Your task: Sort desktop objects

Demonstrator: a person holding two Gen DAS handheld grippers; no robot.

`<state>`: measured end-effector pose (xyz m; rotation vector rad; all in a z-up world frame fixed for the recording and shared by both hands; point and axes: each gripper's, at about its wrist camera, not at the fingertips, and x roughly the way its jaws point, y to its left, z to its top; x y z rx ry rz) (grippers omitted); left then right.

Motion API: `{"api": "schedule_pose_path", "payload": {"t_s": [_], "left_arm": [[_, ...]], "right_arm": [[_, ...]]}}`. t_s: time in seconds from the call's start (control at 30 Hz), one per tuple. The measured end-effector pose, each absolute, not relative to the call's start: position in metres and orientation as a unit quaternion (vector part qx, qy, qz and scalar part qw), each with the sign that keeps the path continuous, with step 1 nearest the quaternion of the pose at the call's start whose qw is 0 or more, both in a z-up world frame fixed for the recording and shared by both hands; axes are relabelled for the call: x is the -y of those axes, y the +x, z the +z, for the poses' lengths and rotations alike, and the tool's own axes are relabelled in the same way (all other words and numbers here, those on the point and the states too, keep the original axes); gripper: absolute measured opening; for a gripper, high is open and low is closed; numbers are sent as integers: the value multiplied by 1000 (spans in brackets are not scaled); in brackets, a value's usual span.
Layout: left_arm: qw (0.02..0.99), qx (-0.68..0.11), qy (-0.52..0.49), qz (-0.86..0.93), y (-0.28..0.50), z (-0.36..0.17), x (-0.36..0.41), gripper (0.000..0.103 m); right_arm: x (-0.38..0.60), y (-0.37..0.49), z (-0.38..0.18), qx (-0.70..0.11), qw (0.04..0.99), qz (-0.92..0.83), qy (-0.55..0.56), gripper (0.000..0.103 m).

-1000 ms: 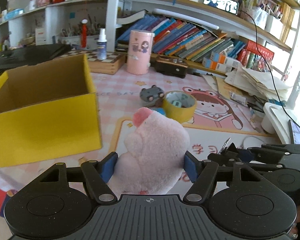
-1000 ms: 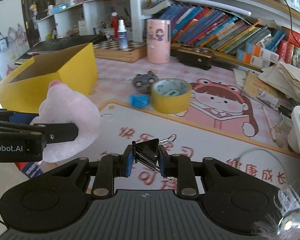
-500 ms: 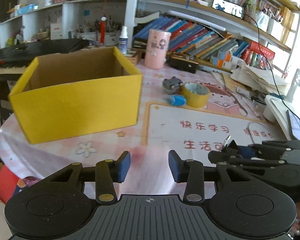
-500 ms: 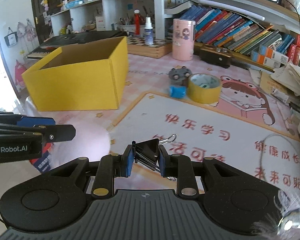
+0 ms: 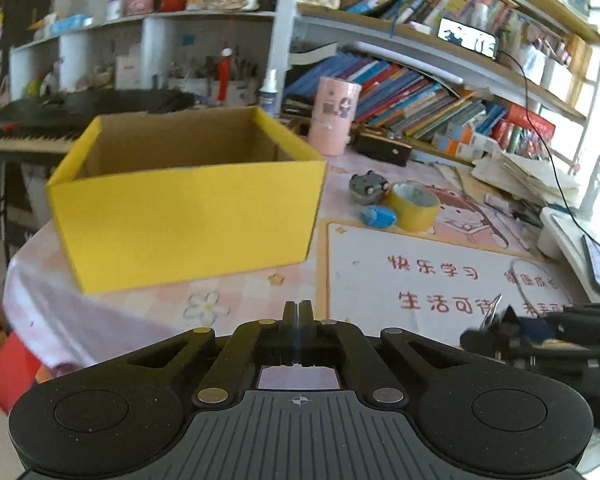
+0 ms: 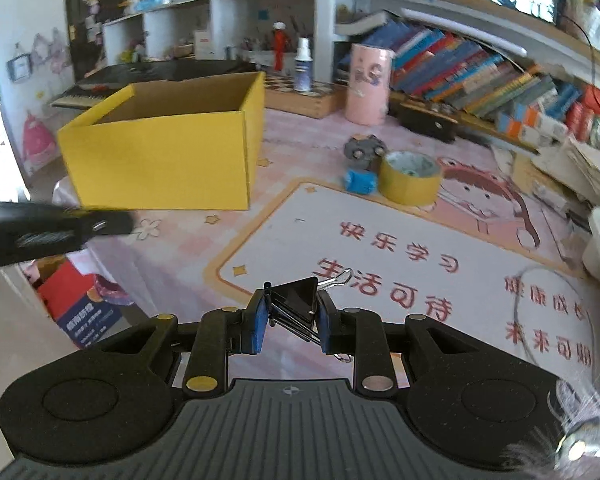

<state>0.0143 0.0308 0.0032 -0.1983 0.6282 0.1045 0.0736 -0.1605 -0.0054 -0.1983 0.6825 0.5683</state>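
Note:
My left gripper is shut, its two fingers pressed together with nothing between them, over the near edge of the table. It also shows blurred at the left of the right wrist view. My right gripper is shut on a black binder clip with wire handles, held above the white printed mat. An open yellow cardboard box stands ahead to the left. No pink plush toy is in view.
A yellow tape roll, a small blue object and a grey toy car sit together beyond the mat. A pink cup stands behind them. Bookshelves line the back; papers and a white device crowd the right edge.
The pink plush toy that sat between my left fingers is gone from view, and those fingers have closed fully. Both grippers have pulled back from the table; the clip stays in the right one.

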Motion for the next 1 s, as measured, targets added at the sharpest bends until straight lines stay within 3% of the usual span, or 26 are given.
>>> {"api": "schedule_pose_path", "payload": {"t_s": [1.0], "left_arm": [[895, -359, -177, 200, -70, -43, -90, 0]], "right_arm": [[72, 38, -18, -340, 828, 415, -165, 23]]}}
